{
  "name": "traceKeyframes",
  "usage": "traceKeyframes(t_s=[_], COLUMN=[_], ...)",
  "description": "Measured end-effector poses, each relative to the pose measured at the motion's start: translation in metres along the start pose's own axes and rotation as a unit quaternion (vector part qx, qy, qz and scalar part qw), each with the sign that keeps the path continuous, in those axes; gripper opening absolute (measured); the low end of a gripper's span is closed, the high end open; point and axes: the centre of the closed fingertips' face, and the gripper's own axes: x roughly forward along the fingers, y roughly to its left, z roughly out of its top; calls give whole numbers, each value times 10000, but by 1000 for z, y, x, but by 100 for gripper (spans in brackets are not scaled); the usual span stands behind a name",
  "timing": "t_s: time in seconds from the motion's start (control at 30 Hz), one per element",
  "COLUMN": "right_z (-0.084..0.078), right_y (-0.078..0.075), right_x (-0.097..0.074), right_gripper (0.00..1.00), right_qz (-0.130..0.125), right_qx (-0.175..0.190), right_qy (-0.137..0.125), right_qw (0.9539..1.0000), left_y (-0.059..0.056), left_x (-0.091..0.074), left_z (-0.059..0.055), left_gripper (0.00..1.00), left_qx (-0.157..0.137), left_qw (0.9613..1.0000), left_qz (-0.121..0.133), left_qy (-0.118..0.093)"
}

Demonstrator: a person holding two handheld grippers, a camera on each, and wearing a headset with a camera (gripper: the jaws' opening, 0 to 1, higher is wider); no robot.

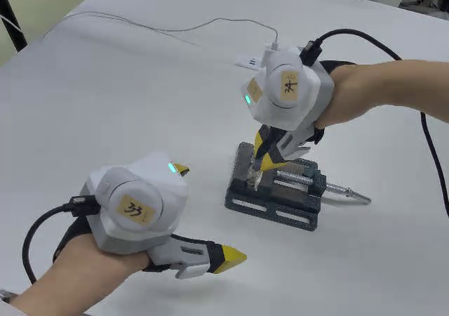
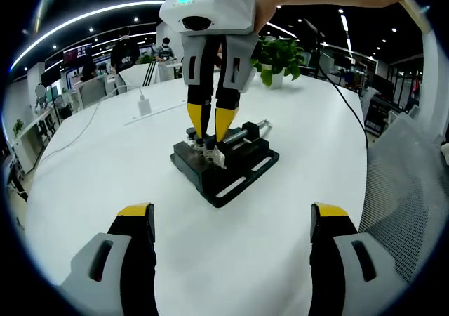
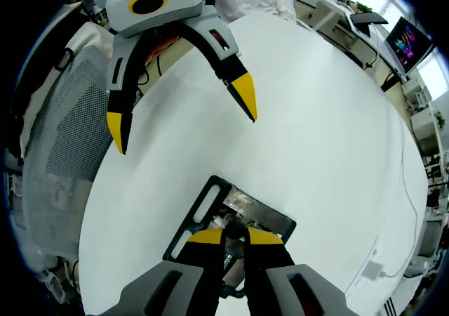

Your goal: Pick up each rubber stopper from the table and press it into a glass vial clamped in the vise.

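A small dark vise stands on the white table, with a clear glass vial clamped at its left end. My right gripper points down onto that vial. Its yellow-tipped jaws stand close together, pinched on a small dark rubber stopper just above the vial. From the left gripper view the right gripper hangs over the vise. My left gripper hovers low over the table at the front left of the vise, open and holding nothing; its own view shows the left gripper with wide jaws.
The vise's screw handle sticks out to the right. A white charger block with a thin cable lies behind the right gripper. A thick black cable trails off the right hand. A mesh chair stands at the table's edge.
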Motion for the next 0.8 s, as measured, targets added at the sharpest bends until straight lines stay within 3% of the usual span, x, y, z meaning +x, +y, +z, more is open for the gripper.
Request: traceKeyframes(t_s=[0.37, 0.8], right_z=[2, 2], right_y=[-1, -2], right_x=[3, 3], right_gripper=[5, 3], right_qz=[144, 96], right_qx=[154, 987], right_qy=[355, 289], right_qw=[9991, 9947], left_y=[1, 1], left_x=[-1, 1], left_z=[-2, -2], left_gripper=[90, 89], left_qx=[-26, -31], left_qw=[10000, 10000], left_qz=[3, -30], left_qy=[6, 1])
